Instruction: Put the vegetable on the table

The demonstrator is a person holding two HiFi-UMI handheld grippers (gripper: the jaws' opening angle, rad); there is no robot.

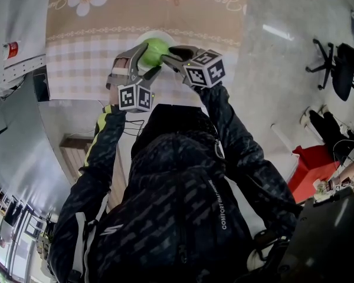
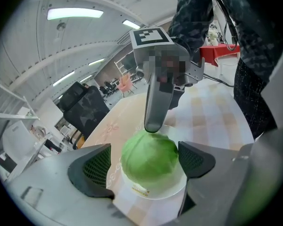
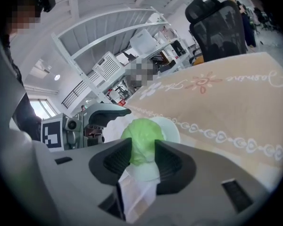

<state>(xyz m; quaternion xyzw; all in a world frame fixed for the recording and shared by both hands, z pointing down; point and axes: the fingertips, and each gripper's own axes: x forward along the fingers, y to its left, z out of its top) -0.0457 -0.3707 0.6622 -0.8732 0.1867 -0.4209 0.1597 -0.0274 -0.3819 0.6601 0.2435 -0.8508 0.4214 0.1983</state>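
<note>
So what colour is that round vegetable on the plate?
The vegetable is light green, like a cabbage; the left gripper view shows it best.

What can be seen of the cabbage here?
The cabbage is a round, pale-green head with smooth, tightly wrapped leaves, and it looks whole. It sits on a white plate on the checked cloth. The left hand-held gripper flanks it with open jaws. The right hand-held gripper meets its top, grip unclear.
</note>
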